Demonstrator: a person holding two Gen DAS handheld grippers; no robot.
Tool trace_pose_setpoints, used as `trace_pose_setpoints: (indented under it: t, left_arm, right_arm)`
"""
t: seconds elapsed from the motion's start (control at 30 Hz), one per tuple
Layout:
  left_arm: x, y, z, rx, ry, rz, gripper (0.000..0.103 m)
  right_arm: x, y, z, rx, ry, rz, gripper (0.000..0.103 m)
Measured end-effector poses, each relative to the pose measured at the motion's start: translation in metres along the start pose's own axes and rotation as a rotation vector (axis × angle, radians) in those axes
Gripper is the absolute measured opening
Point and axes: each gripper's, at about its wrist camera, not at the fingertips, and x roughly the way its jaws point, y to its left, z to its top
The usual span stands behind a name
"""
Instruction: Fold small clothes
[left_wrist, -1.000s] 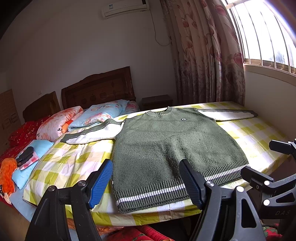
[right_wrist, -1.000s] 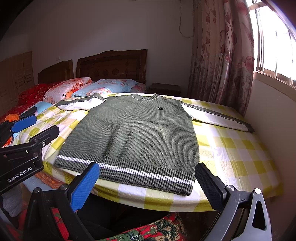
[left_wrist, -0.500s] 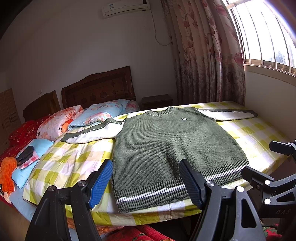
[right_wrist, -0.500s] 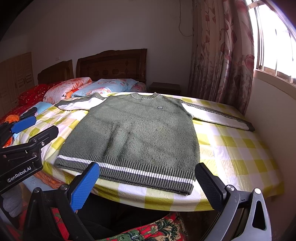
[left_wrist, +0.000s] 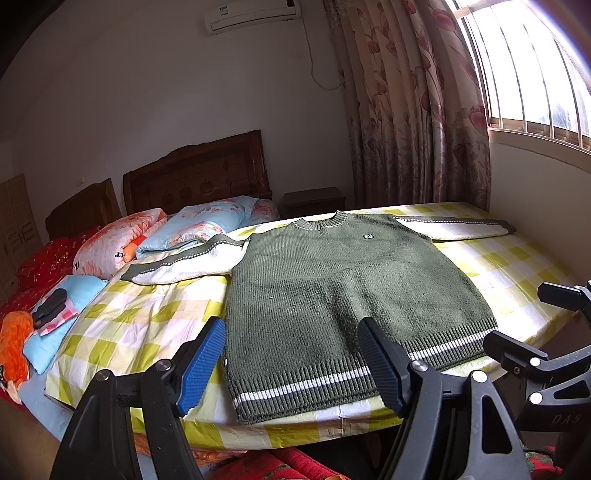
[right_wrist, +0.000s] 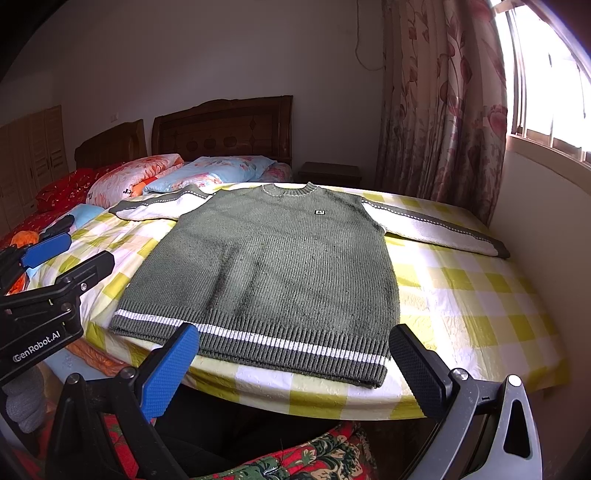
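A small green knit sweater with white sleeves lies flat, face up, on a yellow-and-white checked sheet. Both sleeves are spread out sideways, and its striped hem is at the near bed edge. My left gripper hovers open just short of the hem's left half, nothing between its fingers. My right gripper stands open before the hem's right half, also holding nothing. Each gripper shows at the edge of the other's view.
Floral pillows and a wooden headboard are at the far left of the bed. A wall and a curtained window border the right side. A light blue folded cloth with a dark object lies at the left. A floral cloth sits below the bed edge.
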Motion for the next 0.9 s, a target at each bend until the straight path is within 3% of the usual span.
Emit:
trace_pose_setpoints:
  t: [0.63,0.9]
  left_arm:
    - [0.005,0.005,0.003,-0.011,0.021,-0.004,0.076]
    - [0.033,0.004,-0.006,-0.021,0.139,-0.035,0.075]
  right_arm:
    - [0.003,-0.005,0.001,0.02,0.01,0.009,0.103]
    - [0.028,-0.021,-0.01,0.087,0.089,0.026,0.103]
